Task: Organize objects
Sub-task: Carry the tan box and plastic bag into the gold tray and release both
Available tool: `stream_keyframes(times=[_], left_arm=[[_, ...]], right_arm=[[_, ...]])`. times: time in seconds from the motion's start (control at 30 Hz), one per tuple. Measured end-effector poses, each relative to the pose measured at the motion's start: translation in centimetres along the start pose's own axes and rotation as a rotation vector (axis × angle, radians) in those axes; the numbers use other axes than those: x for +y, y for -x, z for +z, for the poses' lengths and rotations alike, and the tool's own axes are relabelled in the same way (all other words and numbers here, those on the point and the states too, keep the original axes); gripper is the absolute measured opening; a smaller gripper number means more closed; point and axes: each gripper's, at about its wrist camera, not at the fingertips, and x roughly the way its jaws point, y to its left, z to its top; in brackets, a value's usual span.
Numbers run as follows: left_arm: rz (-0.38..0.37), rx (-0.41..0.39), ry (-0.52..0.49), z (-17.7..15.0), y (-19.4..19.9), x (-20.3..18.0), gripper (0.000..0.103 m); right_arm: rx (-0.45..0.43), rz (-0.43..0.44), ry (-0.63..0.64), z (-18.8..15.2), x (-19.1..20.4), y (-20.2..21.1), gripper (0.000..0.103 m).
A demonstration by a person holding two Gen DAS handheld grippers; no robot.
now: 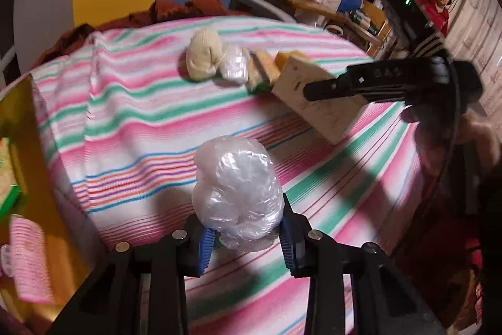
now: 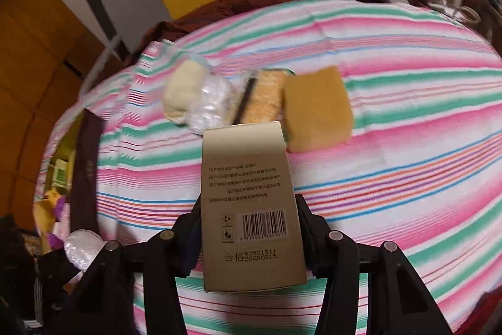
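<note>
Left claw: pinching crumpled clear plastic wad between blue-padded fingers, held above striped cloth covering the bench, toward near edge.

Right claw: clamped on tan carton, barcode and printed text face up, carton sticking forward past the fingers. In left wrist view, same carton seen tilted off the cloth near the right edge, black claw gripping it, far end close to the row of items.

Row across the far-middle of the cloth, left to right in right wrist view:
- cream knitted bundle
- second clear plastic wad, touching the bundle
- scrub sponge on edge, dark strip on its left side
- yellow sponge, just beside the scrub sponge

Carton's front edge overlaps the view of the second wad and scrub sponge; contact with either: cannot tell.

Rust-red fabric bunched at far edge of the bench. Yellow box at left edge, green and pink packets inside, blurred. Held wad also visible at lower left of right wrist view. Person in red top in the far right background. Motion blur on both views.
</note>
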Motion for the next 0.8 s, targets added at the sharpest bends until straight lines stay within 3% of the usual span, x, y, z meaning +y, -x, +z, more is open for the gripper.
stream_keyframes(times=[0.4, 0.6, 0.8], left_arm=[[0.112, -0.156, 0.11, -0.7, 8.4, 5.0, 0.035], [0.209, -0.229, 0.225, -2.0, 12.7, 10.1, 0.035], [0.353, -0.259, 0.353, -3.1, 15.2, 15.8, 0.036]], right_arm=[[-0.088, 0.023, 0.02, -0.3, 3.0, 2.7, 0.052], [-0.135, 0.083, 0.148, -0.4, 10.7, 4.1, 0.052], [-0.148, 0.159, 0.282, -0.3, 20.2, 3.0, 0.052]])
